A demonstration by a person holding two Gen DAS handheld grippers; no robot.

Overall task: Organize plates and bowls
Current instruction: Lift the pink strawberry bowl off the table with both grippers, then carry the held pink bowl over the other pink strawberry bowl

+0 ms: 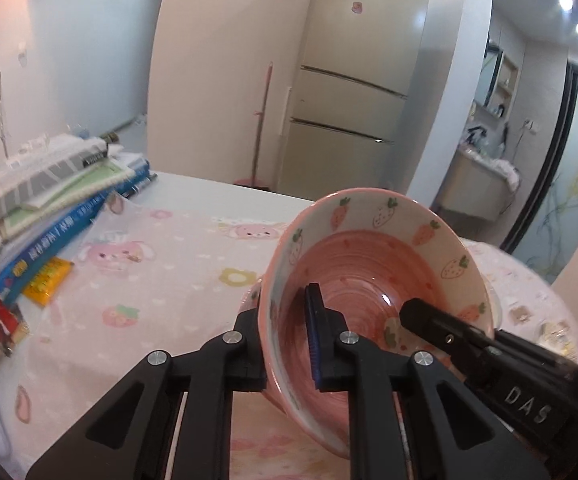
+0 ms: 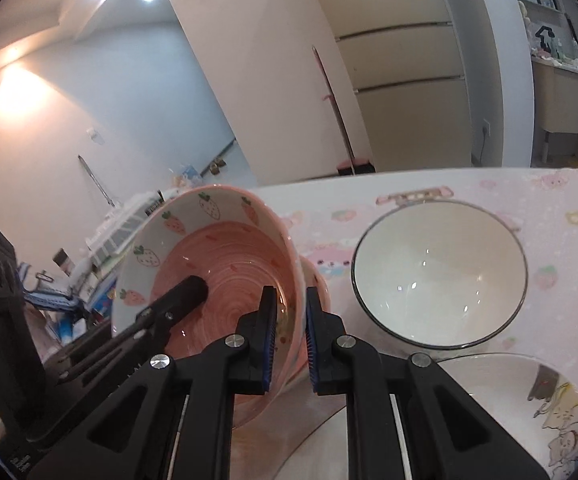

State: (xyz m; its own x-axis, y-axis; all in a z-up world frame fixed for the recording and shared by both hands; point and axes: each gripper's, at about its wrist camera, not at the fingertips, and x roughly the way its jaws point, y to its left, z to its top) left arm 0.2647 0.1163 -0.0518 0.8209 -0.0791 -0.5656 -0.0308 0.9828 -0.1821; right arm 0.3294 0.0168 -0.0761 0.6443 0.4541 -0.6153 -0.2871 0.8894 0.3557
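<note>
In the left view, the left tongs (image 1: 285,334) pinched the rim of the pink bowl (image 1: 373,264), tipped above the worktop (image 1: 161,280). Books (image 1: 53,208) lay far left.

In the right view, the right tongs (image 2: 292,334) pinched the same bowl's other rim. A white bowl (image 2: 439,272) sat just beside it, and a plate (image 2: 529,400) lay near.

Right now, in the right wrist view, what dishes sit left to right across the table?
Pink strawberry-patterned ceramic bowl held in both claws → white black-rimmed bowl → white cartoon-printed dish at the lower right.
</note>
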